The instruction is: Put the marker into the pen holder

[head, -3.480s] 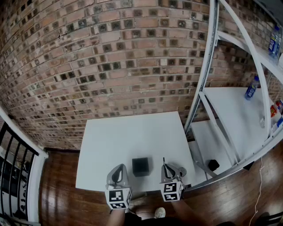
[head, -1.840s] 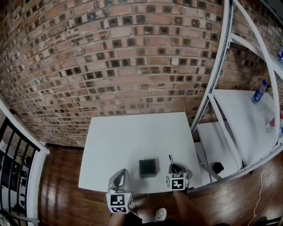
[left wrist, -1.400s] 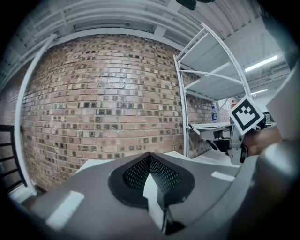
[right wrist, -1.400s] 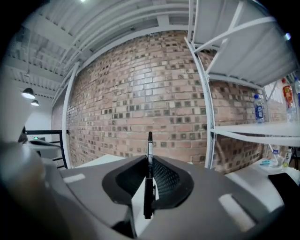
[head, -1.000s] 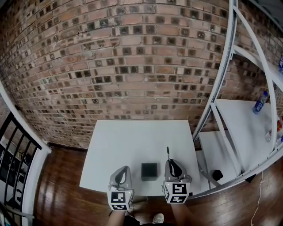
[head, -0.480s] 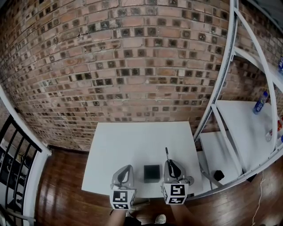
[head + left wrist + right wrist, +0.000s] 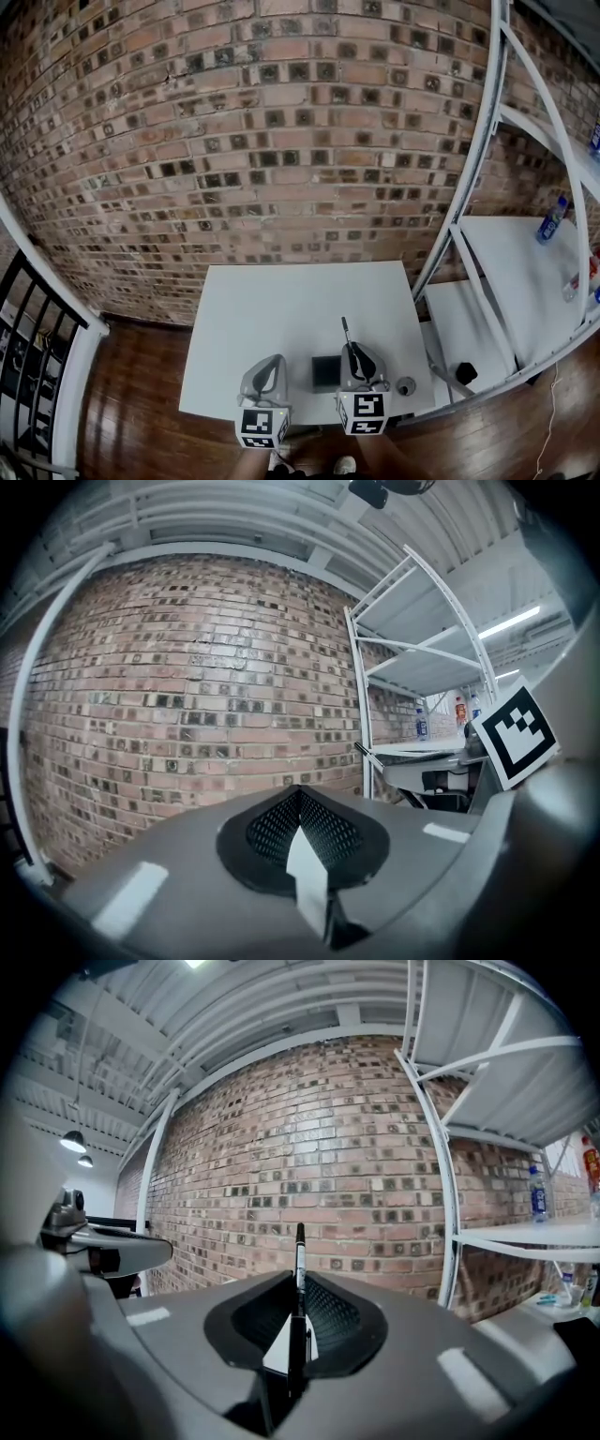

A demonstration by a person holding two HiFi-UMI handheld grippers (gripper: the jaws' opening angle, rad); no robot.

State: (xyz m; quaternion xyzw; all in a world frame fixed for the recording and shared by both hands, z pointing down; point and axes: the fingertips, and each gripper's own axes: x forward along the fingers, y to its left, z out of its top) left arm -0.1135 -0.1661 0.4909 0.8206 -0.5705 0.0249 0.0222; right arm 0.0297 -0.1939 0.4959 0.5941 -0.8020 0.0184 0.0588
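A black square pen holder stands near the front edge of the white table. My right gripper is right beside it on its right, overlapping its right edge in the head view, and is shut on a slim black marker. In the right gripper view the marker stands up between the shut jaws of the right gripper. My left gripper hovers left of the holder; in the left gripper view the left gripper is shut and holds nothing.
A brick wall rises behind the table. A white metal shelf rack with bottles stands at the right. A small dark ring lies near the table's front right corner. A black railing is at the left.
My right gripper has carried the marker leftward, from apart from the pen holder to right against its right side. The left gripper stays left of the holder. The head view has shifted slightly.
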